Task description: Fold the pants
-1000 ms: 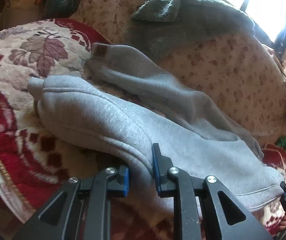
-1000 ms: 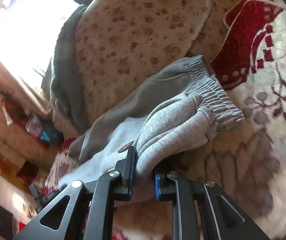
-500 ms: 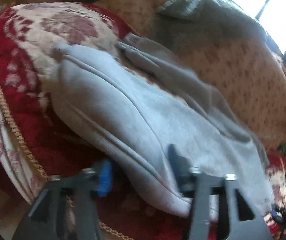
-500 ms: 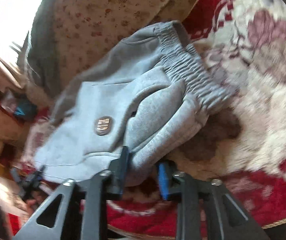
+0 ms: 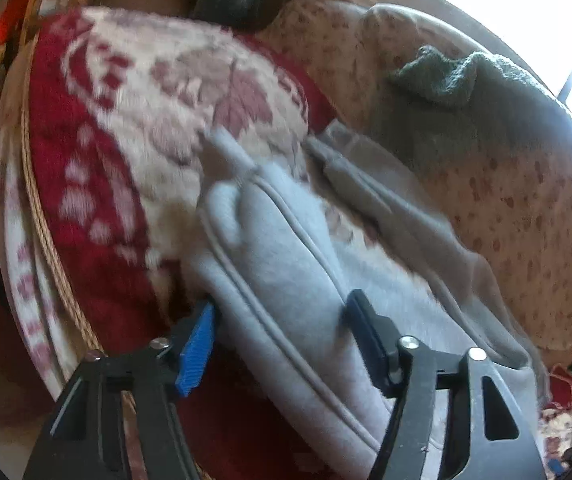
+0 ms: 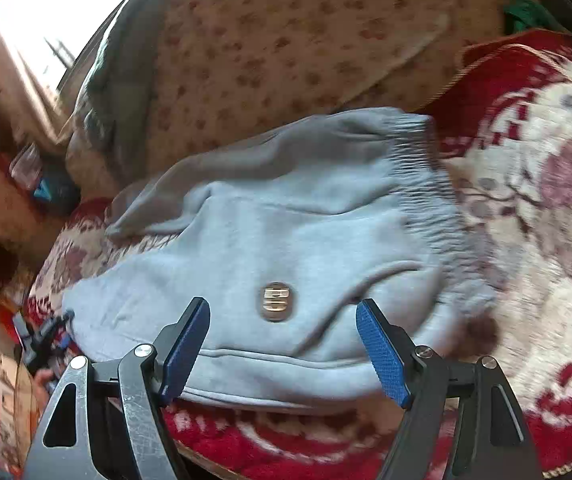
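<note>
Light grey sweatpants [image 5: 286,264] lie folded lengthwise on a red and cream blanket [image 5: 126,140]. In the left wrist view the leg end runs away from me. My left gripper [image 5: 282,304] straddles the folded leg edge; its jaws stand wide but are closing, and the pads do not pinch the cloth. The right wrist view shows the waist end [image 6: 286,232], with the ribbed waistband [image 6: 425,172] and a round metal badge [image 6: 275,301]. Just in front of the near edge, my right gripper [image 6: 284,306] is opening, with nothing held between its blue pads.
A beige flowered cushion [image 5: 525,200] rises behind the pants, with a dark green-grey fleece [image 5: 465,92] draped over it. The blanket's corded edge [image 5: 42,220] drops off at the left. Bright window light fills the upper right corner.
Both grippers were shut on the pants' near edge a second ago; both have let go and opened wide. The pants have settled flatter on the blanket, badge now showing.
</note>
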### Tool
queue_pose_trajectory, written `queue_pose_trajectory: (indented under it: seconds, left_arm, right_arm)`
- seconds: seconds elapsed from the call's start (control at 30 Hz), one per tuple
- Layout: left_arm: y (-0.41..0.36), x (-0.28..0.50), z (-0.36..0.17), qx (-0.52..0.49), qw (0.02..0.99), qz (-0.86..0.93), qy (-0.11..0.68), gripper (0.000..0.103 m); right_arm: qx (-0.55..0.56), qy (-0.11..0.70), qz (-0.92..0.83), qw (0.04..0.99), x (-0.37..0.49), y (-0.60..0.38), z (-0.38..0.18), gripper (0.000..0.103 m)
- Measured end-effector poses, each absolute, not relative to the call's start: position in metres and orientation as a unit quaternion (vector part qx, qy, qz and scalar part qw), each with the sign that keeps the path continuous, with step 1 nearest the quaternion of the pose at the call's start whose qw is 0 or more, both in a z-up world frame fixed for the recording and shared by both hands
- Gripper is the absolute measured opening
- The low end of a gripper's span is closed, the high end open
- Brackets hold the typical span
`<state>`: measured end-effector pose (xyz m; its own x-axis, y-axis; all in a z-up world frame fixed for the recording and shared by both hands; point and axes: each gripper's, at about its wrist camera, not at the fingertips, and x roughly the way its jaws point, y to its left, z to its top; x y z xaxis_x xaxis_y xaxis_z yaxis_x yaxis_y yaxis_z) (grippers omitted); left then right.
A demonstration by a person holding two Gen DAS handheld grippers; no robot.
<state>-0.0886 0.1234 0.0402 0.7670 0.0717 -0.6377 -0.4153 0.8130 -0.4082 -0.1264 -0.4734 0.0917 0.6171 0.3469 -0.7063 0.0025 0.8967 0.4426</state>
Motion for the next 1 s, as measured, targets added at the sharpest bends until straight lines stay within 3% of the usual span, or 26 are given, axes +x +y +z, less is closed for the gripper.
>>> queue_pose_trajectory:
  seconds: [0.17,0.33,0.47,0.5,0.6,0.73,1.0]
  left_arm:
    - [0.112,-0.083,0.051,-0.175,0.926,0.165,0.29,0.059]
    - [0.139,-0.084,0.031,-0.207,0.887,0.216,0.352,0.059]
    - [0.15,-0.099,0.034,-0.211,0.882,0.225,0.356,0.06]
    - [0.149,-0.101,0.038,-0.208,0.884,0.22,0.357,0.062]
    - [0.141,-0.103,0.052,-0.2,0.892,0.202,0.35,0.082]
    - [0.119,-0.095,0.065,-0.193,0.902,0.165,0.349,0.089]
    - [0.044,-0.053,0.069,-0.155,0.91,0.082,0.375,0.09]
  right_arm:
    - [0.179,0.442,0.142,0.867,-0.108,-0.431,0.083,0.08]
    - [0.144,0.45,0.19,0.861,-0.094,-0.39,0.085,0.081]
    - [0.1,0.452,0.214,0.86,-0.086,-0.359,0.084,0.084]
    - [0.09,0.452,0.215,0.861,-0.084,-0.355,0.083,0.084]
    - [0.084,0.456,0.222,0.858,-0.074,-0.347,0.078,0.084]
    - [0.099,0.461,0.216,0.855,-0.059,-0.35,0.074,0.084]
    - [0.096,0.459,0.203,0.86,-0.039,-0.355,0.074,0.085]
